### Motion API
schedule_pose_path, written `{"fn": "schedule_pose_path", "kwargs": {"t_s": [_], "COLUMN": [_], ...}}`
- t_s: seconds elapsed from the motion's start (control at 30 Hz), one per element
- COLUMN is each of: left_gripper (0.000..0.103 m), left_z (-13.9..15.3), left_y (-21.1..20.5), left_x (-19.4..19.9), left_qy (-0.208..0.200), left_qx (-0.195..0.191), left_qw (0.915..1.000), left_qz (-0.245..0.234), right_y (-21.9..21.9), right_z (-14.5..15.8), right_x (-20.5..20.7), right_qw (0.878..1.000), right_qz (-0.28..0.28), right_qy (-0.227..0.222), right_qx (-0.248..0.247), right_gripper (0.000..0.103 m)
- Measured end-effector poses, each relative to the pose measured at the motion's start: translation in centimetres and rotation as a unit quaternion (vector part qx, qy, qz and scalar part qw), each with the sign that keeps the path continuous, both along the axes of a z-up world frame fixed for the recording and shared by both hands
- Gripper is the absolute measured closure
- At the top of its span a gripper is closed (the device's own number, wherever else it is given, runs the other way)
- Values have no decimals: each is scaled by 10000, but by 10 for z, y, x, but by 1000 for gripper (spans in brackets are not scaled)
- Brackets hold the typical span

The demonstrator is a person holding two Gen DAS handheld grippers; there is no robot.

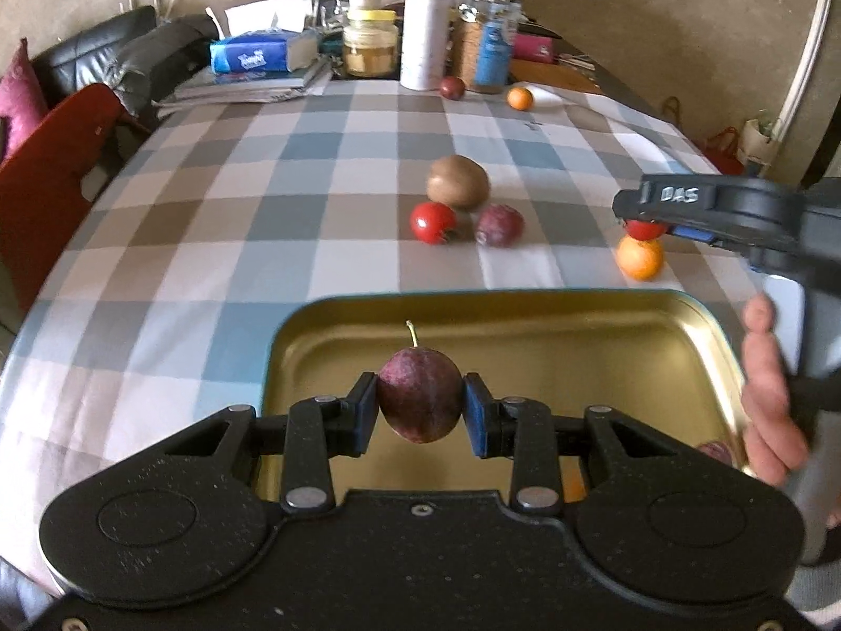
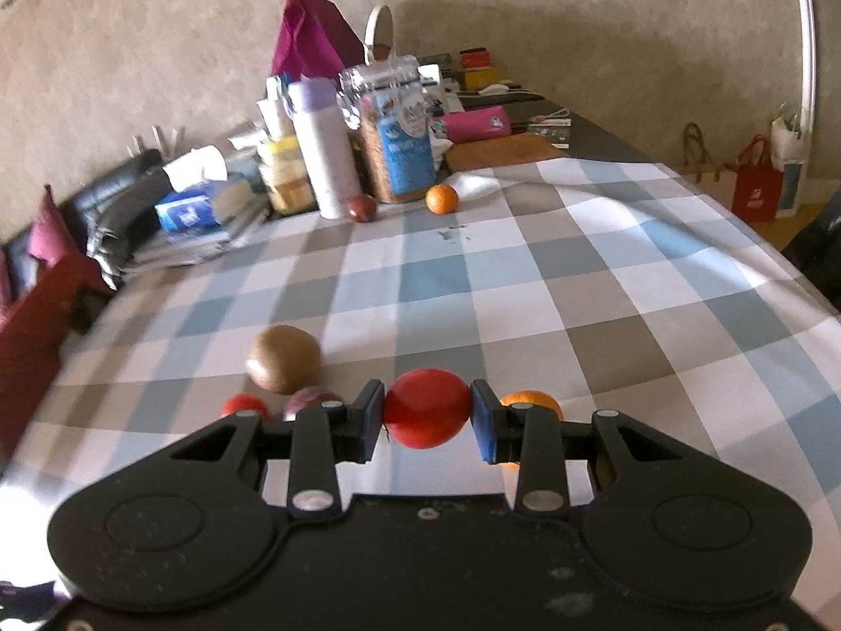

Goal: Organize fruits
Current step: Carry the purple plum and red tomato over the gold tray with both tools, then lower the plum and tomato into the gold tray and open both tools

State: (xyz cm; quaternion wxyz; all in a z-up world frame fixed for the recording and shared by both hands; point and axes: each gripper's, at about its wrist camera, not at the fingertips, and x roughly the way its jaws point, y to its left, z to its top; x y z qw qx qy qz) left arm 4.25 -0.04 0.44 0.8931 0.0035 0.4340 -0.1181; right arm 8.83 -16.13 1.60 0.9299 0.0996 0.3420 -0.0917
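Note:
My left gripper [image 1: 420, 410] is shut on a dark purple plum [image 1: 419, 394] with a stem and holds it over the gold metal tray [image 1: 326, 336]. My right gripper [image 2: 427, 418] is shut on a red tomato [image 2: 427, 407] above the checked tablecloth; it also shows in the left wrist view [image 1: 644, 218], above an orange [image 1: 640, 257]. On the cloth lie a kiwi [image 1: 458, 181], another tomato [image 1: 433, 222] and a plum [image 1: 499, 225]. Far back lie a dark plum [image 1: 452, 88] and a small orange [image 1: 520, 99].
Jars, a white bottle [image 1: 424, 26], a tissue box [image 1: 252, 55] and papers crowd the table's far end. A red chair [image 1: 47, 158] stands at the left edge. Fruit shows partly in the tray's near right corner [image 1: 715, 452].

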Motion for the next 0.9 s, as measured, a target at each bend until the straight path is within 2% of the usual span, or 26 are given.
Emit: {"fn": "schedule_pose_path", "kwargs": {"t_s": [0.2, 0.43, 0.63, 0.9], "left_gripper": [60, 60, 60, 60], "left_z": [-8, -18, -22, -26], "left_y": [-8, -13, -14, -16], "left_x": [-7, -9, -6, -5], "left_qy": [119, 313, 384, 389], "left_qx": [-10, -78, -59, 30], "left_qw": [9999, 9994, 9992, 9992], "left_qz": [-61, -88, -30, 3], "right_y": [11, 20, 23, 22], "right_z": [21, 15, -1, -8], "right_x": [-47, -97, -116, -117], "right_qw": [9994, 9991, 9997, 9996], "right_qz": [277, 375, 154, 176], "right_qy": [-187, -210, 59, 205], "right_qx": [123, 62, -178, -52], "right_gripper": [67, 67, 67, 67]}}
